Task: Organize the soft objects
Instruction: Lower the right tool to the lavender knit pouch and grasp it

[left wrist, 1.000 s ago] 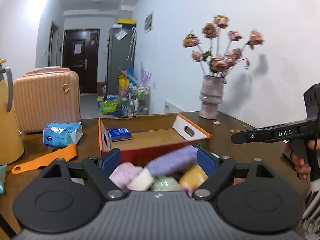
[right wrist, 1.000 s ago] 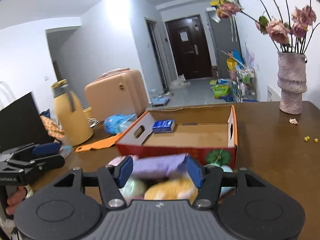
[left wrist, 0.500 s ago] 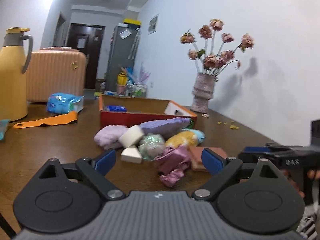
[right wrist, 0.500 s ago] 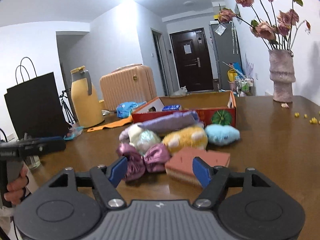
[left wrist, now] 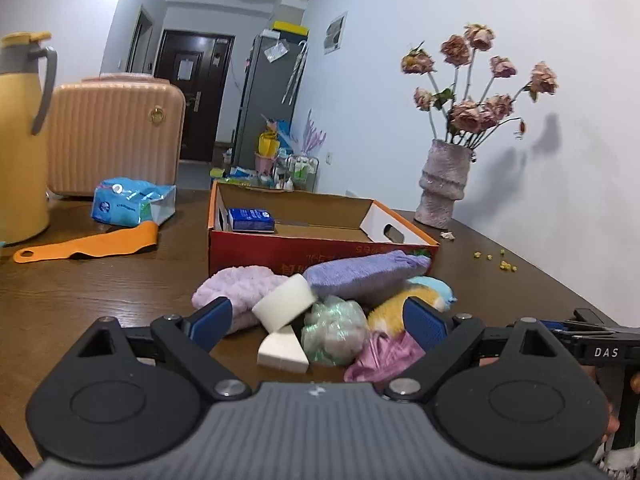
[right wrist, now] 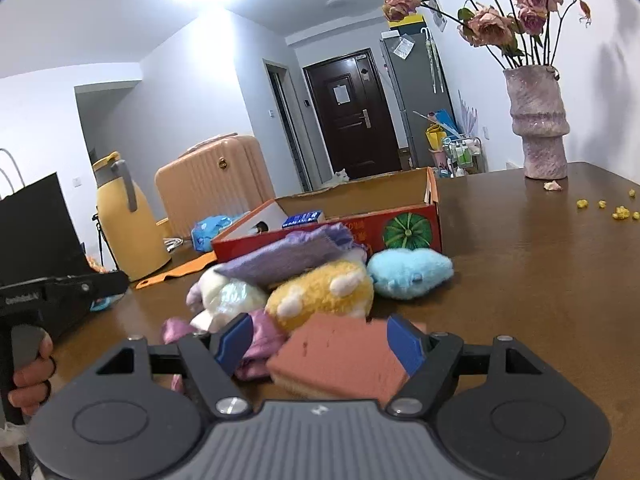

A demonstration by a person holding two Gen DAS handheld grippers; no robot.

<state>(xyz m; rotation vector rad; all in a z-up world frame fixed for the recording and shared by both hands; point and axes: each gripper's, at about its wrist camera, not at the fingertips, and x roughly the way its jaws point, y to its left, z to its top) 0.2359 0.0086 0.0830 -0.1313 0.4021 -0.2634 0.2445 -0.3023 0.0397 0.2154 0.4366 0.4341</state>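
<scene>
Progress: barely begun | soft objects point(left wrist: 340, 304) are seen heaped on the worktop point(left wrist: 80, 292), just at 6 o'clock of the cardboard box point(left wrist: 320, 248), which holds only a blue packet point(left wrist: 251, 219) | left tool point(left wrist: 316, 320) is held apart, empty | right tool point(right wrist: 320, 340) is spread around a pink sponge point(right wrist: 340, 360), unclamped.

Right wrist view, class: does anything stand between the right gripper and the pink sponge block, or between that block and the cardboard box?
Nothing visible separates the right gripper from the pink sponge block; the block lies between its open fingers. Toward the cardboard box, the yellow plush and purple cloth lie heaped in the path.
</scene>
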